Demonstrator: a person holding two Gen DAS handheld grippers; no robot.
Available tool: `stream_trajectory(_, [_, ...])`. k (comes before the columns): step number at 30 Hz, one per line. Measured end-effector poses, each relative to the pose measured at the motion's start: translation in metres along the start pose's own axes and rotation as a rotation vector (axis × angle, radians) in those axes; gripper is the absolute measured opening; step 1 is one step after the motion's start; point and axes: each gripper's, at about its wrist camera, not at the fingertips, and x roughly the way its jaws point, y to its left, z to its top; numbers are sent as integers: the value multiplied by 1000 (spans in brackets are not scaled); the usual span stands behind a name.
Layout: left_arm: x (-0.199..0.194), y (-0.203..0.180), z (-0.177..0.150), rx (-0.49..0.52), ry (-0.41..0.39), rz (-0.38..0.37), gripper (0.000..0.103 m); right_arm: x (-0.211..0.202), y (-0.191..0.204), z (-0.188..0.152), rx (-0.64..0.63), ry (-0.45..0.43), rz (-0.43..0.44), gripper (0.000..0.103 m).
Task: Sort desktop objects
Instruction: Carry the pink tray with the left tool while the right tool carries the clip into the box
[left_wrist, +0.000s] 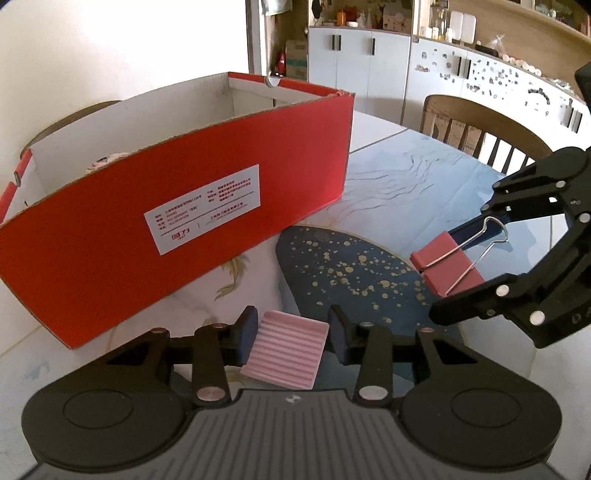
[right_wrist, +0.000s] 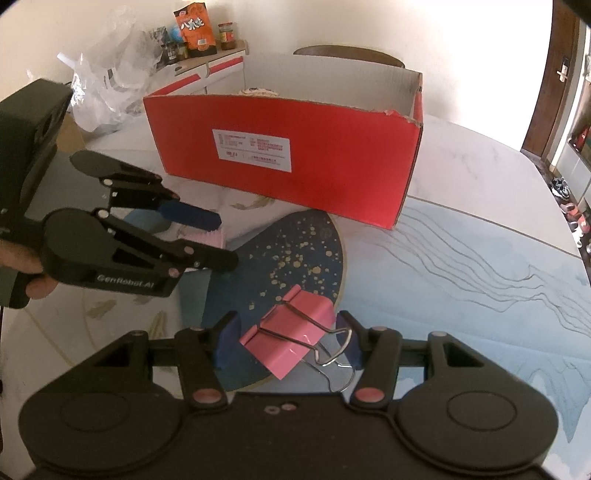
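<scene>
The black left gripper (right_wrist: 218, 240), marked "GenRobot.AI" in white at mid-left of the right wrist view, was clenched on a pink ribbed rectangular pad (left_wrist: 286, 350) low on the patterned tabletop (right_wrist: 461, 236). The black right gripper (right_wrist: 288, 341) grasped a pink metal binder clip (right_wrist: 291, 339) with wire handles. A red cardboard box (right_wrist: 332, 173) with a white printed label (right_wrist: 252, 149), text unreadable, stood open at upper centre.

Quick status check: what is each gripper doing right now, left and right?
Left gripper: jaws closed in on the pink ribbed piece; contact with the pads cannot be confirmed.
Right gripper: holding the pink binder clip, above the table.
</scene>
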Motion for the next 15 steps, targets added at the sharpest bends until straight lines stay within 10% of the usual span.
stream_trajectory(15, [-41, 0, 17, -72, -90, -10, 40, -32, 3, 19, 4, -83, 7, 56])
